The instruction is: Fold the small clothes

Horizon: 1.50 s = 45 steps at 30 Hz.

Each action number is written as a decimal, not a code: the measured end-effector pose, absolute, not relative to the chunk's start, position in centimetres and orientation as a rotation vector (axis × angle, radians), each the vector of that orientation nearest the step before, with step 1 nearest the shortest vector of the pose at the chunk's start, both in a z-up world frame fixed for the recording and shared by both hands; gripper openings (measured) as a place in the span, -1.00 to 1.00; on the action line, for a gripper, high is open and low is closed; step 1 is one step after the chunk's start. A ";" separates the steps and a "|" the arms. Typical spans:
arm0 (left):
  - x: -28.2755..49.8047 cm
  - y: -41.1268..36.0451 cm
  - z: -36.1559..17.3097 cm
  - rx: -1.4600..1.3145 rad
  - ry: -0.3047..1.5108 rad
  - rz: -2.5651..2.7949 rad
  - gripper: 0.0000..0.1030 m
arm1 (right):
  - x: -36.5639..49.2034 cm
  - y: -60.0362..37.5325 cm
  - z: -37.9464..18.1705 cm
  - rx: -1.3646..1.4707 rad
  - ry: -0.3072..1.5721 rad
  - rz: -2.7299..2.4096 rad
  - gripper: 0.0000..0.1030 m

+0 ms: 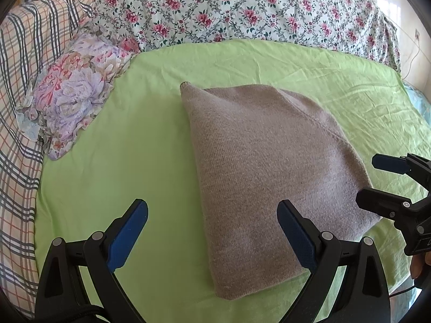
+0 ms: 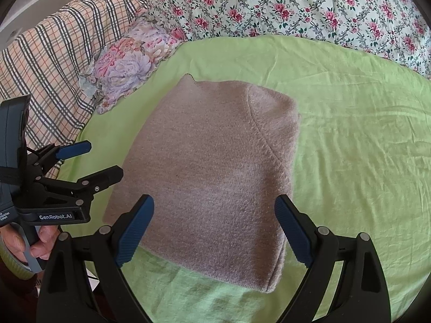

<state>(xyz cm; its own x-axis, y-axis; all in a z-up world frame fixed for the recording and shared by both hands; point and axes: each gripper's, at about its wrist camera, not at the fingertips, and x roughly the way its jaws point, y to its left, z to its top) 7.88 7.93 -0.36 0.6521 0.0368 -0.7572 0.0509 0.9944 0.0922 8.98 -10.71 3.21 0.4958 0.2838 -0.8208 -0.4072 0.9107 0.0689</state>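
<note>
While both grippers are hovering with their jaws standing wide and holding nothing, the beige knitted garment [image 2: 212, 177] is lying already folded into a thick packet on the green sheet [image 2: 350, 134], in the middle of the bed. Its long axis is running away from the cameras, from the near rounded edge toward the far end, where a small corner is sticking up beside the floral pillow [image 2: 126, 64].

The right gripper [image 2: 214, 231] is hanging directly over the near end of the garment, so the cloth is lying straight ahead between its fingers. The left gripper [image 1: 212, 231] is sitting more to the left side: its right finger is over the near left edge of the packet and its left finger is over bare sheet.

I am judging that the right hand is nearer to the near edge. The fold is looking almost finished, and a last fold along the long axis would need both grippers coming down on the near corners
</note>
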 end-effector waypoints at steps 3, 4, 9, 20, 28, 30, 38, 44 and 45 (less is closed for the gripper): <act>8.0 7.9 -0.4 0.113 0.861 -0.008 0.89 | 8.9 -10.6 3.2 -0.140 0.968 0.418 0.77; 8.0 7.9 -0.4 0.113 0.861 -0.008 0.89 | 8.9 -10.6 3.2 -0.139 0.968 0.419 0.77; 8.1 7.8 -0.4 0.111 0.867 -0.008 0.89 | 8.8 -10.5 3.2 -0.139 0.967 0.415 0.77; 8.5 7.7 -0.6 0.119 0.874 -0.014 0.89 | 9.4 -10.9 3.2 -0.138 0.969 0.418 0.77; 8.6 7.6 -0.5 0.120 0.874 -0.020 0.89 | 9.5 -11.0 3.2 -0.137 0.970 0.418 0.77; 8.6 7.6 -0.5 0.121 0.875 -0.020 0.89 | 9.5 -11.0 3.2 -0.137 0.970 0.417 0.77; 9.0 7.6 -0.7 0.124 0.881 -0.021 0.89 | 9.7 -11.2 3.2 -0.135 0.967 0.416 0.77; 9.7 7.5 -0.9 0.134 0.890 -0.025 0.89 | 10.5 -11.3 3.3 -0.145 0.966 0.415 0.77; 9.9 7.6 -0.9 0.131 0.893 -0.025 0.88 | 10.8 -11.3 3.3 -0.147 0.965 0.415 0.77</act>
